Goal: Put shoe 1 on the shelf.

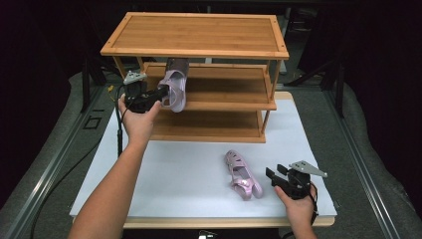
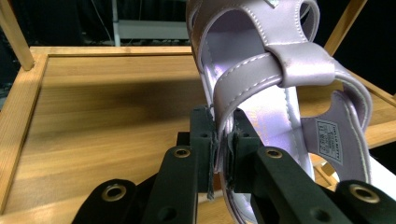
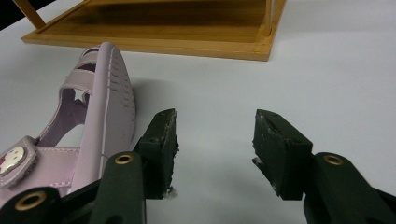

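Left gripper point(image 2: 223, 140) pinching strap of lilac faux-leather child's sandal point(image 2: 280, 70), held at left end of three-tier bamboo rack's point(image 1: 199, 35) middle shelf, right gripper point(image 3: 215, 140) spread wide on white table point(image 1: 189, 174), matching second sandal point(image 1: 242, 175) lying just left of it

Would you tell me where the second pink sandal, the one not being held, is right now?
In the high view the loose sandal lies on its side on the white tabletop, right of centre, just left of the right gripper.
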The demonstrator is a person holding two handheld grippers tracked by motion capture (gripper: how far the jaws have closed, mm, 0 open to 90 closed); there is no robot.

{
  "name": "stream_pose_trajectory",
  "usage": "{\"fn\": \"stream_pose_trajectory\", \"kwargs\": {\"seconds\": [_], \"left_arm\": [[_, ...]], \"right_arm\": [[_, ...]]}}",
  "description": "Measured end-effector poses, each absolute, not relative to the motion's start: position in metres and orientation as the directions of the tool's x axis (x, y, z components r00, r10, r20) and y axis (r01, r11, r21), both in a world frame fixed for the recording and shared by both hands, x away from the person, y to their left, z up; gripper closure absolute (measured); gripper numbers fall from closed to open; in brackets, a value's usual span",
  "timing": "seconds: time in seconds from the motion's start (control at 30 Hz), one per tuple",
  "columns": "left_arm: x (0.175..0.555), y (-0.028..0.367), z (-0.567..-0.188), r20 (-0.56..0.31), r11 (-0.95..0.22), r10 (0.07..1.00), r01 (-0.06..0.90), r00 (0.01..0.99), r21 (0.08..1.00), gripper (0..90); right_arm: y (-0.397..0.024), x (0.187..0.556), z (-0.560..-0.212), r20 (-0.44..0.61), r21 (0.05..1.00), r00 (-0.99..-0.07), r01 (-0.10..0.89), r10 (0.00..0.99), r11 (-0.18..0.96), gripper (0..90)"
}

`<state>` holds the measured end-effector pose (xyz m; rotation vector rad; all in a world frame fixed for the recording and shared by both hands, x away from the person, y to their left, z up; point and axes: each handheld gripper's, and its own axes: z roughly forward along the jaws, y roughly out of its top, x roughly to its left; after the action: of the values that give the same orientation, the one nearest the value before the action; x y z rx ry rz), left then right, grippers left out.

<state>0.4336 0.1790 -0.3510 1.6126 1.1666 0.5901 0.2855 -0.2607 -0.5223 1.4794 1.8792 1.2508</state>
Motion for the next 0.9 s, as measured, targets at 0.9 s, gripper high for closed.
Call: {"fn": "stream_pose_trajectory", "kwargs": {"seconds": [0.9], "left_arm": [[0.495, 0.152, -0.356, -0.266, 0.078, 0.912, 0.504, 0.313, 0.860, 81.6]], "right_arm": [[-0.259, 0.288, -0.524, 0.202, 0.844, -0.340, 0.537, 0.919, 0.013, 49.1]]}}
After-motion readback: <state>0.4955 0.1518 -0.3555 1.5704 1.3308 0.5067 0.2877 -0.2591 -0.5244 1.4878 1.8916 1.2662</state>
